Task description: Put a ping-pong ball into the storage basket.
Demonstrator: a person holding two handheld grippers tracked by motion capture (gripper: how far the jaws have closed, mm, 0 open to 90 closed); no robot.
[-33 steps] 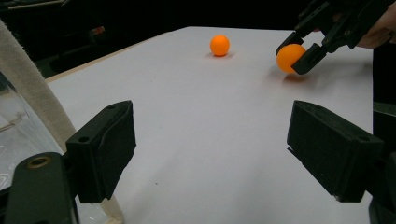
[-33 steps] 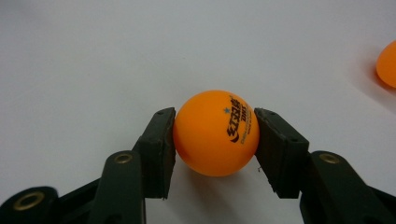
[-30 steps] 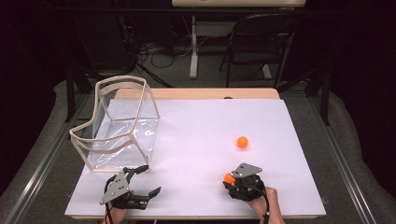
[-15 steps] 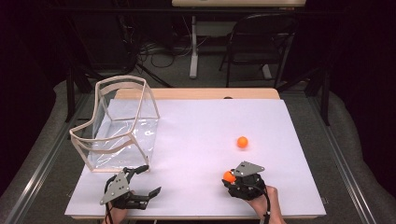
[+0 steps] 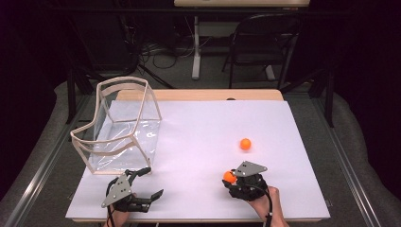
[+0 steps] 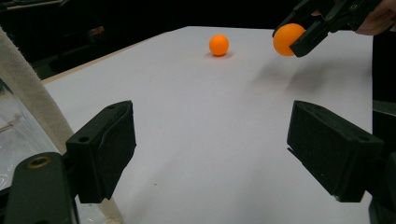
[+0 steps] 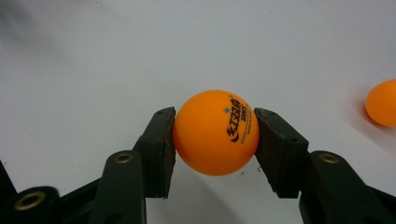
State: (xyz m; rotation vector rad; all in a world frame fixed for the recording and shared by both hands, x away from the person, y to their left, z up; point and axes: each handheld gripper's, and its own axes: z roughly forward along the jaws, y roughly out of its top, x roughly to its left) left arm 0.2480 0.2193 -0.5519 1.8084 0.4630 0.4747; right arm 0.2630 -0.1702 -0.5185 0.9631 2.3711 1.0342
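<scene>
Clear bin (image 5: 124,127) with pale rim stands at the sheet's left edge, about 10 o'clock from table centre. Left gripper (image 5: 146,182) sits just at the bin's 6 o'clock, jaws spread wide, nothing between them. Right gripper (image 5: 230,178), near the front edge at roughly 5 o'clock, is clamped on an orange ball (image 7: 215,132), pads pressing both sides. Second orange ball (image 5: 245,144) lies loose on the white sheet (image 5: 203,127), at 1 o'clock from the right gripper, apart from it.

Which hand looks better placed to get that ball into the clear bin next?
Probably the right: its gripper already pinches an orange ball. The left gripper sits open beside the bin.
</scene>
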